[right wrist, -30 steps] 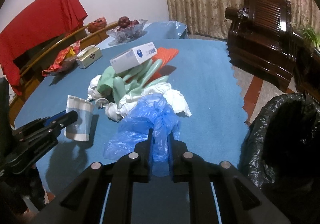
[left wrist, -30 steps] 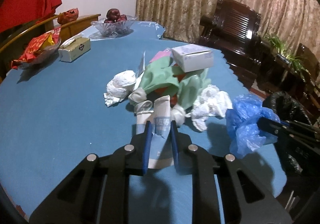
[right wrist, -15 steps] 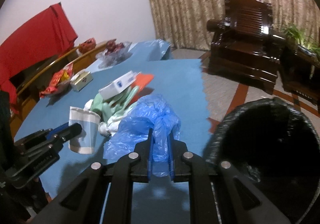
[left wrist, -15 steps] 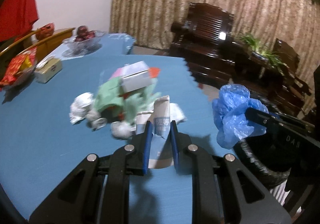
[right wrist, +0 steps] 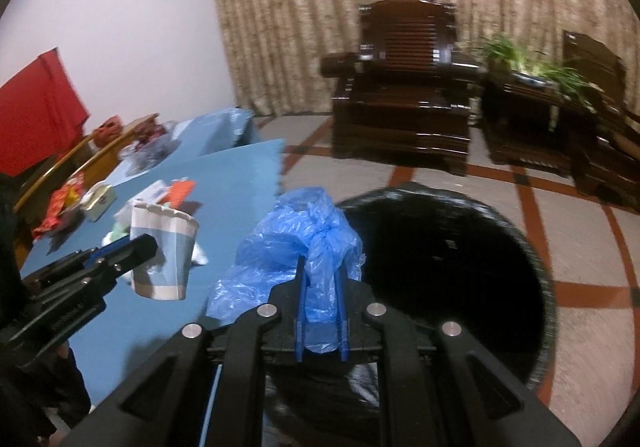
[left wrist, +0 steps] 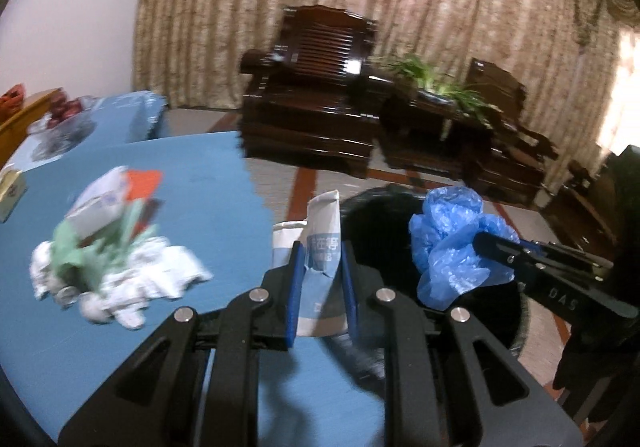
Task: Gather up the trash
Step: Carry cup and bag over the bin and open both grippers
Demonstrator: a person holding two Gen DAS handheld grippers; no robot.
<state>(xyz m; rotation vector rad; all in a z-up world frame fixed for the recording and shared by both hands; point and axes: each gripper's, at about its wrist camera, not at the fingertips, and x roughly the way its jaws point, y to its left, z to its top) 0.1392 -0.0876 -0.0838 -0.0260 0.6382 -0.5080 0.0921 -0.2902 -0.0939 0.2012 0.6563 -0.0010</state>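
Left gripper (left wrist: 320, 279): clamped tight on a crushed paper cup (left wrist: 320, 247), cup's long axis running up and away along the fingers, mouth end far. Seen from the right wrist view, same paper cup (right wrist: 164, 251) hanging upright off the left gripper (right wrist: 138, 247), above the blue table (right wrist: 224, 183) near its right edge, short of the bin.

Right gripper (right wrist: 320, 287): pinched shut on a crumpled blue plastic bag (right wrist: 296, 243), bulk of the bag bunched ahead of the fingers and spilling to the left. From the left wrist view, right gripper (left wrist: 486, 245) reaching in from the right, blue plastic bag (left wrist: 452, 243) hanging over the black mouth of the trash bin (left wrist: 516, 331).

Decisive relation: black-lined trash bin (right wrist: 536, 255) standing on the floor just right of the table edge, its opening ahead of and below both grippers. Right gripper nearer, bag at or over the near-left rim; likely ready for release after a slight push farther right. Left gripper farther off, cup needing to travel rightward past the table edge before letting go.

Remaining pile of trash (left wrist: 116, 263), tissues and green gloves among it, lying on the table well to the left, blurred.
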